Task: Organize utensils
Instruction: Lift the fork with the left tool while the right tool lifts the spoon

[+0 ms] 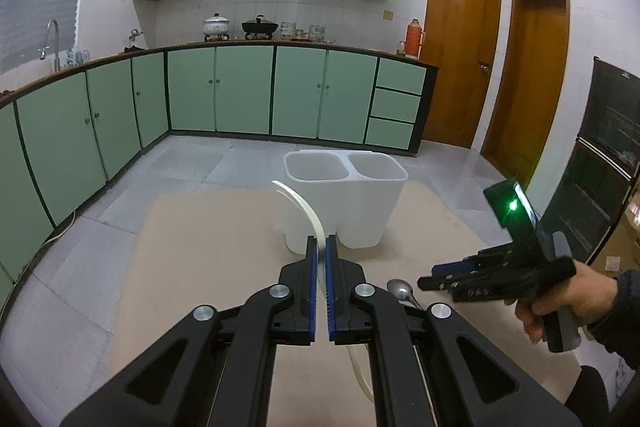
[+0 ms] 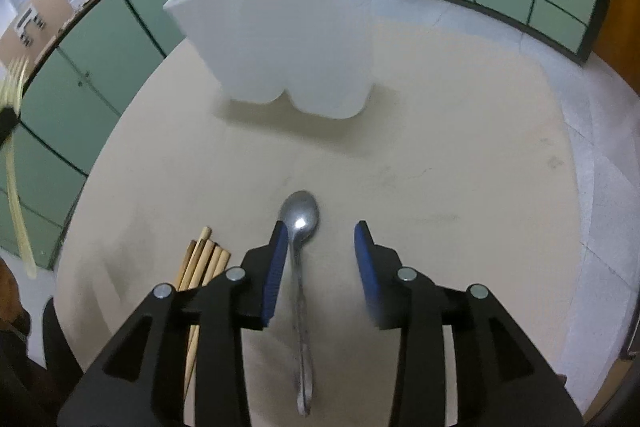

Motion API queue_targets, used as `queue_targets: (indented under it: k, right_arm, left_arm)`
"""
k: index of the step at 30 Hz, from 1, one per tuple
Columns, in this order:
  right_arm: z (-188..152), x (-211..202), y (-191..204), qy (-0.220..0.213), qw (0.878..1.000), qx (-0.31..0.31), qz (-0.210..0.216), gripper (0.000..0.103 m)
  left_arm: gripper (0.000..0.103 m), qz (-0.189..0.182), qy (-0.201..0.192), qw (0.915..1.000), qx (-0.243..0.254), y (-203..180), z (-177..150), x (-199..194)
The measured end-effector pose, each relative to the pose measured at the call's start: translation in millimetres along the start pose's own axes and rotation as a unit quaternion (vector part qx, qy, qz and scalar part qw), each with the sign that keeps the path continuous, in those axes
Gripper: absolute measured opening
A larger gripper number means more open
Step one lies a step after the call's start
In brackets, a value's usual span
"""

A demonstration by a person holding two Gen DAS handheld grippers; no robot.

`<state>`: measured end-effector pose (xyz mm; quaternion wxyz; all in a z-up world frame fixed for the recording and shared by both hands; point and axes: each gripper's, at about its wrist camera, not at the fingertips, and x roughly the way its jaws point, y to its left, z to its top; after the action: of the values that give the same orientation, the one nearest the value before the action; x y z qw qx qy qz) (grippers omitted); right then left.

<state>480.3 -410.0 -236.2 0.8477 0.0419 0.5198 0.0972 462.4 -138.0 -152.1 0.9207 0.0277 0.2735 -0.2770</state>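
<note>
The left gripper (image 1: 320, 247) is seen clenched on a pale plastic utensil (image 1: 304, 207), whose curved stem is pinched between the blue pads and rises out past the fingertips, arching to the left in front of the white two-compartment holder (image 1: 352, 195). The other end of the utensil is seen passing below the jaws. What kind of utensil it is cannot be told from the left wrist view; in the right wrist view it appears blurred at the far left edge, with what look like tines at its top.

The right gripper (image 2: 322, 239) is held by a hand (image 1: 560, 299) above the beige worktop (image 2: 440, 147), its jaws parted and gripping nothing. A metal spoon (image 2: 300, 223) lies flat on the worktop between the jaws, close beside the left pad and well clear of the right one, its bowl pointing toward the holder and its handle running back under the gripper. A bundle of wooden chopsticks (image 2: 204, 259) lies just left of the jaws, partly hidden by the gripper body. The holder stands upright on the worktop beyond the spoon, apart from it.
</note>
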Motion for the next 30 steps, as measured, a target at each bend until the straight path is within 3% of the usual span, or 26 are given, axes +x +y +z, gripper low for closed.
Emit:
queue_targets:
  k: [4, 11, 13, 14, 15, 25, 30]
  right_arm:
    - [-4.2, 13.1, 27.2, 0.015, 0.997, -0.066, -0.038, 0.039]
    - [8.2, 37.4, 34.7, 0.05, 0.995, -0.077, -0.05, 0.042]
    - [12.1, 37.3, 34.1, 0.06, 0.994, -0.076, -0.05, 0.036]
    - [13.6, 35.6, 33.9, 0.063, 0.994, -0.076, -0.052, 0.027]
    - [13.5, 32.7, 33.9, 0.063, 0.994, -0.077, -0.054, 0.026]
    - [-13.2, -40.8, 40.6, -0.018, 0.996, -0.074, -0.051, 0.026]
    - [-11.1, -77.4, 32.4, -0.066, 0.995, -0.062, -0.049, 0.026]
  left_arm:
    - [0.004, 0.0, -0.003, 1.0, 0.001, -3.4, 0.5, 0.1]
    - [0.004, 0.0, 0.004, 1.0, -0.004, -2.6, -4.4, 2.6]
    - [0.004, 0.002, 0.006, 1.0, -0.002, -1.9, -4.8, 2.9]
    - [0.004, 0.003, 0.006, 1.0, -0.003, -1.3, -4.1, 3.1]
    - [0.004, 0.004, 0.007, 1.0, -0.005, -0.7, -3.3, 3.1]
    - [0.004, 0.006, -0.003, 1.0, -0.004, -5.2, -0.1, -6.0]
    - [0.004, 0.004, -0.01, 0.9999, -0.005, -8.9, 2.3, -9.2]
